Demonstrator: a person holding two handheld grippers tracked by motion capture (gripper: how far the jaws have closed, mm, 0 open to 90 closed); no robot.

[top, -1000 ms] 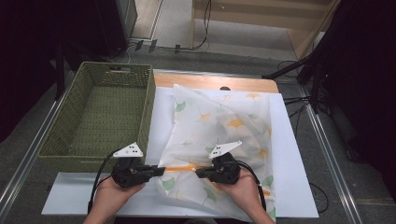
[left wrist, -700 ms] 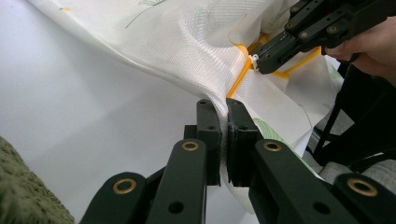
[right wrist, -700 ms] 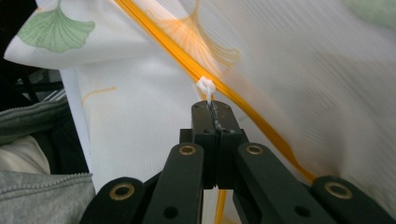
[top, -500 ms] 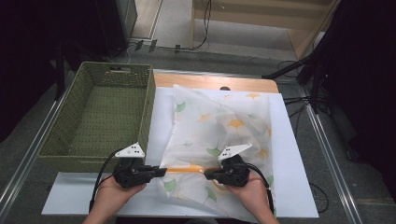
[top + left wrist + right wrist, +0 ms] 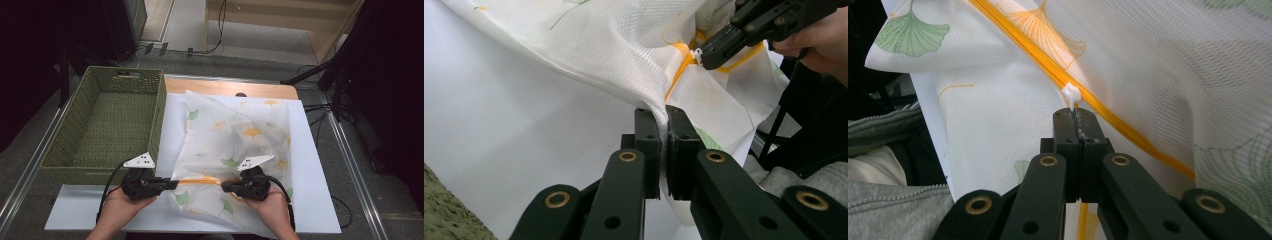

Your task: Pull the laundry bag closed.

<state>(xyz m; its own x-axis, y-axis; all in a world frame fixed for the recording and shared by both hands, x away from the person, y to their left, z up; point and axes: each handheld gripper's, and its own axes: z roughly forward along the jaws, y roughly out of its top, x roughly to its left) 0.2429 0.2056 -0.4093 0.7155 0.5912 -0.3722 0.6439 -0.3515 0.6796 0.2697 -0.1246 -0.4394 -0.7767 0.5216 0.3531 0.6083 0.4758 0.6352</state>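
Observation:
A white mesh bag printed with green and orange leaves lies on a white sheet. Its orange zipper runs along the near part, stretched between the two grippers. My left gripper is shut on the bag's fabric at the zipper's left end; in the left gripper view its jaws pinch a fold of the mesh bag. My right gripper is shut on the white zipper pull, with the fingertips just below it on the orange zipper. The right gripper also appears in the left gripper view.
A deep green woven basket stands empty to the left of the bag, its wall close to my left hand. A wooden board edge lies behind the sheet. Metal rails run along both table sides. Cables lie on the floor beyond.
My right gripper has slid to the right along the zipper with the pull in it, baring a longer orange stretch. The left gripper has stayed put.

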